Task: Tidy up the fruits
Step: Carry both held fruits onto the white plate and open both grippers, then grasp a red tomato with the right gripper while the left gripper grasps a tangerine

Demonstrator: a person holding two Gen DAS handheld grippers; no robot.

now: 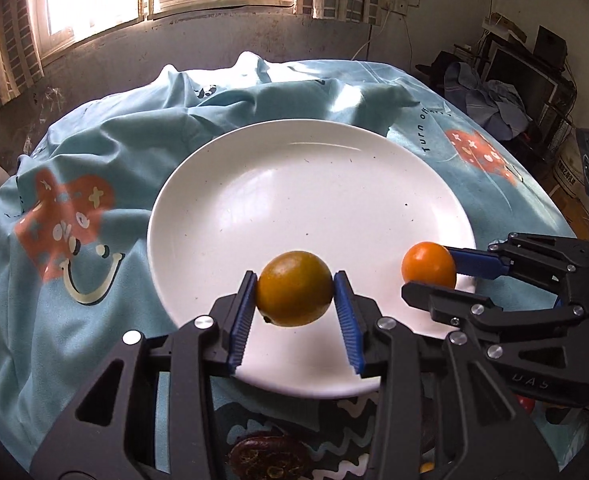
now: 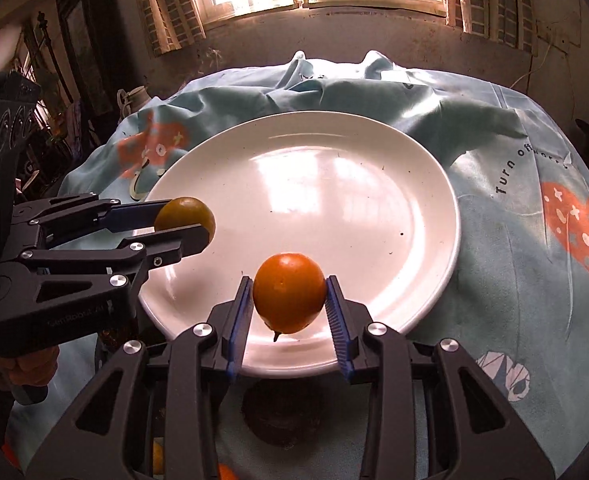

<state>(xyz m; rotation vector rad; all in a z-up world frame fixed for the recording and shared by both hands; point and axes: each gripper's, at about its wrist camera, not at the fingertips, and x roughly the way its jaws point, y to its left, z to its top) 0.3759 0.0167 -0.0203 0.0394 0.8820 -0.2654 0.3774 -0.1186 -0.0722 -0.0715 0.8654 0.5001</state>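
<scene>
Both grippers loaded: left gripper [image 1: 294, 296] clamped a greenish-orange citrus [image 1: 294, 289], right gripper [image 2: 288, 300] an orange one [image 2: 289, 292]. White plate [image 1: 314, 184] had nothing on it; neither fruit placed yet.

Both tongs reach over the near rim of the white plate [image 1: 198, 184]. The left tongs [image 1: 296, 300] clamp a greenish-orange fruit [image 1: 294, 289] between blue pads; the right tongs [image 2: 288, 304] pinch a brighter orange fruit [image 2: 289, 292], both raised above the plate, side by side.
</scene>
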